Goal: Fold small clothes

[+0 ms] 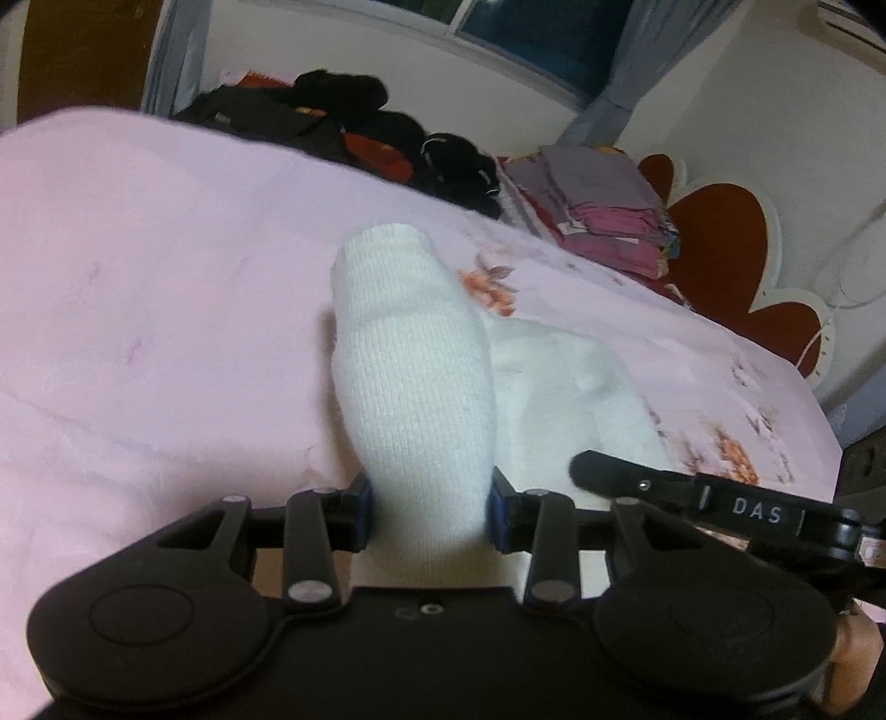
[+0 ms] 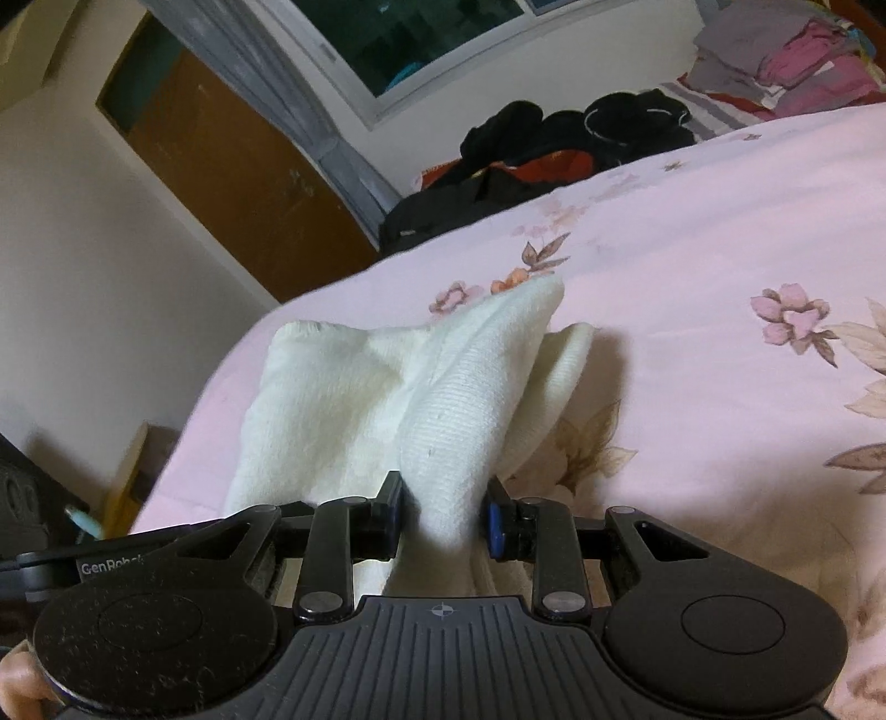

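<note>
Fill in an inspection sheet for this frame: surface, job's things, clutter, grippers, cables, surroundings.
Surface: pink floral bedsheet.
Job's things: white sock, held at both ends, partly lifted off the sheet.
Clutter: dark clothes pile; folded stack of clothes at the bed's far edge.
Grippers: left gripper and right gripper, each shut on the sock.
Cables: nothing seen.
Surroundings: window, grey curtain, wooden door, red headboard.

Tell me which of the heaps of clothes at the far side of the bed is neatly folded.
The pink and grey stack by the red headboard: flat, squared layers. The black heap beside it lies crumpled.
</note>
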The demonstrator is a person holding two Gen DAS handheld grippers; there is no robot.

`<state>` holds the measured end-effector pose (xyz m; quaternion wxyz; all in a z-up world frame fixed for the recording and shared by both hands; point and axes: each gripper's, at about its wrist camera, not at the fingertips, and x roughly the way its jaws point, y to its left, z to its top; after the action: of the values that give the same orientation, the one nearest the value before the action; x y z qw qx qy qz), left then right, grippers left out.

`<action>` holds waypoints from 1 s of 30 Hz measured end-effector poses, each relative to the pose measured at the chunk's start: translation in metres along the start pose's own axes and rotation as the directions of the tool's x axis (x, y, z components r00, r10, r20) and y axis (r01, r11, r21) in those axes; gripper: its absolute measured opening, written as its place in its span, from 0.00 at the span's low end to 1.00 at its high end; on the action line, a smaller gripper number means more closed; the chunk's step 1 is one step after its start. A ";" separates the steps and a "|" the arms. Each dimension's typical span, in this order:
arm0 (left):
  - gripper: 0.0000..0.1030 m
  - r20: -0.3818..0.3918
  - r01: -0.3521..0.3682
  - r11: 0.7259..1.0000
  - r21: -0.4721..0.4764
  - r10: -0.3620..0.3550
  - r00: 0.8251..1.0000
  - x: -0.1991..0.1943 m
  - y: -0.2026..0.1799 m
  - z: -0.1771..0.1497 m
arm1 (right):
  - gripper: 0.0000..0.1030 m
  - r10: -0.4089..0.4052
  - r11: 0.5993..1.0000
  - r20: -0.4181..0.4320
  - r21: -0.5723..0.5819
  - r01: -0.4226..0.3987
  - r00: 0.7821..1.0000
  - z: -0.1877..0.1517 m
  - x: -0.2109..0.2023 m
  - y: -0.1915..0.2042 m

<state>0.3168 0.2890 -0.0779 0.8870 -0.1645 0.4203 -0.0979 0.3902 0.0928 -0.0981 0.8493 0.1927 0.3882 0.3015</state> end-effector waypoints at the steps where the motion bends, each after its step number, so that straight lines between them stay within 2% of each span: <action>1: 0.38 0.001 -0.009 1.000 -0.007 0.009 1.000 0.005 0.006 -0.003 | 0.28 -0.004 1.000 -0.007 0.000 0.004 1.000 0.000 0.005 -0.003; 3: 0.42 -0.002 -0.012 1.000 -0.026 0.012 1.000 0.014 0.016 -0.007 | 0.28 -0.010 1.000 -0.024 -0.005 0.010 1.000 0.000 0.012 -0.011; 5: 0.51 0.009 -0.013 0.999 -0.039 0.014 1.000 0.018 0.022 -0.011 | 0.28 -0.006 1.000 -0.033 -0.001 0.006 0.999 -0.001 0.016 -0.018; 7: 0.60 0.017 -0.021 1.000 -0.021 0.021 1.000 0.018 0.023 -0.013 | 0.31 -0.006 1.000 -0.040 0.019 0.007 0.999 0.000 0.020 -0.025; 8: 0.61 0.017 -0.028 0.999 -0.017 0.028 0.999 0.018 0.023 -0.013 | 0.32 -0.010 1.000 -0.036 0.026 0.011 0.999 0.000 0.021 -0.027; 10: 0.60 0.014 -0.025 0.999 -0.030 0.025 1.000 0.012 0.024 -0.010 | 0.33 -0.005 0.999 -0.030 0.043 0.007 1.000 0.003 0.017 -0.029; 15: 0.57 0.101 -0.053 0.998 -0.020 0.055 0.993 -0.004 0.022 0.003 | 0.33 -0.021 0.998 -0.002 0.056 0.021 1.000 0.020 0.018 -0.031; 18: 0.56 0.126 -0.064 0.997 -0.040 0.069 0.990 0.003 0.020 0.014 | 0.33 -0.031 0.996 0.013 0.086 0.030 0.999 0.027 0.023 -0.033; 21: 0.56 0.117 -0.106 0.994 -0.025 0.109 0.987 0.019 0.019 0.021 | 0.33 -0.078 0.994 0.029 0.078 0.076 0.997 0.031 0.027 -0.032; 23: 0.58 0.076 -0.126 0.991 -0.039 0.129 0.989 0.032 0.023 0.022 | 0.15 -0.127 0.991 0.018 0.050 0.126 0.992 0.032 0.033 -0.031; 24: 0.58 0.049 -0.123 0.991 -0.053 0.126 0.991 0.038 0.026 0.022 | 0.11 -0.154 0.987 0.011 0.040 0.154 0.988 0.030 0.035 -0.031; 26: 0.60 0.040 -0.113 0.990 -0.085 0.117 0.992 0.042 0.031 0.018 | 0.10 -0.183 0.982 -0.006 0.043 0.183 0.983 0.025 0.039 -0.036; 30: 0.58 0.050 -0.119 0.991 -0.060 0.122 0.991 0.032 0.026 0.015 | 0.11 -0.204 0.979 -0.006 0.019 0.204 0.979 0.024 0.034 -0.036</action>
<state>0.3493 0.3060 -0.1014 0.8973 -0.1664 0.4080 -0.0277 0.4395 0.0864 -0.1220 0.8731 0.1595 0.4104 0.2095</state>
